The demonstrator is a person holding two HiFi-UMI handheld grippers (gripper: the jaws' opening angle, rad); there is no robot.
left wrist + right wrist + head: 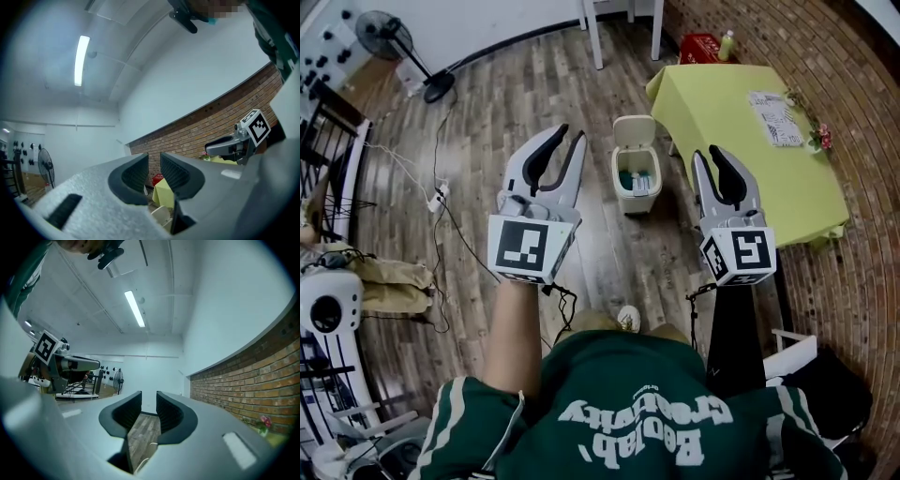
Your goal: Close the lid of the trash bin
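While one trash bin (pixel 636 183) gapes, one lid (pixel 634 130) raised, two grippers (pixel 572 134) (pixel 708 153), one table (pixel 722 122).

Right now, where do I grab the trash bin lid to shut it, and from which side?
Likely the lid's free top edge, reached from above and beyond: it stands open, hinged on the trash bin's far rim, so pulling that edge toward you should swing it down.

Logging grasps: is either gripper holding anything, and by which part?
Nothing is held: the left gripper and the right gripper both stand open with empty jaws.
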